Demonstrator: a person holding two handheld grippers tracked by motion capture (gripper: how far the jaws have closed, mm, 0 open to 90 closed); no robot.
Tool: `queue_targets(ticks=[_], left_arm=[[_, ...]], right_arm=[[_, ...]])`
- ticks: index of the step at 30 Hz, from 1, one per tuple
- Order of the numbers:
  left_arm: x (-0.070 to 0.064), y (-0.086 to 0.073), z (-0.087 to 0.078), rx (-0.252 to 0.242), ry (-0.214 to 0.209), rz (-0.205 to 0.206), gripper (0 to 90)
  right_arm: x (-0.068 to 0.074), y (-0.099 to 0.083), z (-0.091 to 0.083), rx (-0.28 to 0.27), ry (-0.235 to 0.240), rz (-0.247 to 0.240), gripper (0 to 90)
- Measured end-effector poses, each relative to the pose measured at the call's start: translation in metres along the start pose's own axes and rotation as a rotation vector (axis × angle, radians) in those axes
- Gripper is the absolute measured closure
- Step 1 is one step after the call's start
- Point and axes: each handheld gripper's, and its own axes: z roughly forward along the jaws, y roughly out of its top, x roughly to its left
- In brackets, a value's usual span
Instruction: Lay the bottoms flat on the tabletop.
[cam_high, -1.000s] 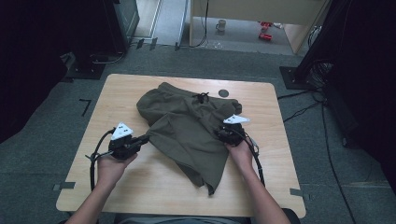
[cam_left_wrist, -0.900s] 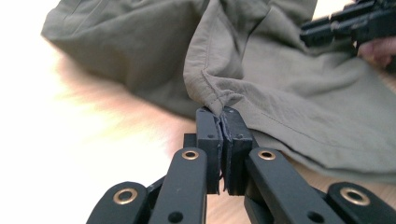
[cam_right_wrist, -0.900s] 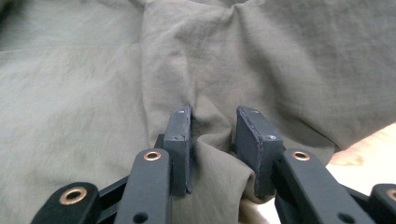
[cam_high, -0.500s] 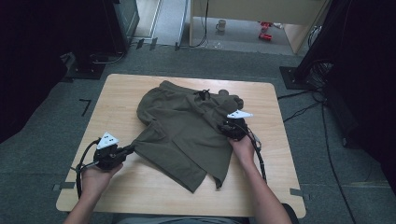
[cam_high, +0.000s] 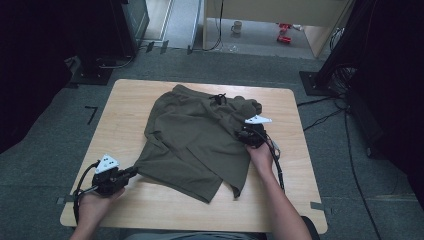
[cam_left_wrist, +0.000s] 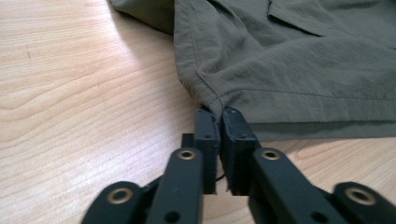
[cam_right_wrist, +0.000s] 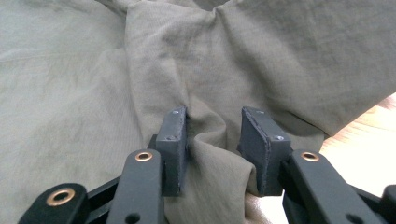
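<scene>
Overhead forward-down view; two close jaw-level views, shared shorts (cam_high: 200, 140).

Lab/studio: black stands (cam_high: 330, 65), floor cables (cam_high: 350, 150), grey carpet (cam_high: 45, 150).

Dim, dark surroundings in the high view, table (cam_high: 125, 115) evenly lit from above, soft shadows — gripper views bright, near jaws slightly blurred, pale glare on wood.
</scene>
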Motion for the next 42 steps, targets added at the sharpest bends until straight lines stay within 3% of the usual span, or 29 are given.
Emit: queue_targets(ticks=[4, 8, 14, 24, 27, 32, 37, 42], left_arm=[[-0.005, 0.002, -0.006, -0.026, -0.013, 0.01, 69.7], [0.0, 0.008, -0.004, -0.049, -0.028, -0.009, 65.5], [0.014, 0.028, 0.019, -0.055, -0.04, -0.016, 60.7], [0.032, 0.067, 0.066, -0.06, -0.041, 0.017, 56.4], [0.039, 0.077, 0.081, -0.055, -0.028, 0.03, 54.7], [0.051, 0.09, 0.099, -0.054, -0.026, 0.006, 51.3], [0.064, 0.1, 0.113, -0.058, -0.032, -0.029, 48.2], [0.068, 0.104, 0.126, -0.048, -0.03, -0.024, 46.3]], right_arm=[[0.0, 0.004, -0.008, -0.013, 0.005, 0.034, 58.4], [0.007, 0.009, -0.021, -0.032, 0.023, 0.04, 56.9], [0.029, 0.009, -0.029, -0.052, 0.054, 0.003, 55.4], [0.057, 0.01, -0.039, -0.061, 0.122, 0.001, 53.1], [0.07, 0.01, -0.037, -0.051, 0.148, -0.023, 53.8], [0.093, 0.008, -0.028, -0.009, 0.173, -0.067, 52.4], [0.109, 0.01, -0.021, -0.007, 0.173, -0.114, 50.4], [0.119, 0.012, -0.013, 0.001, 0.188, -0.11, 49.5]])
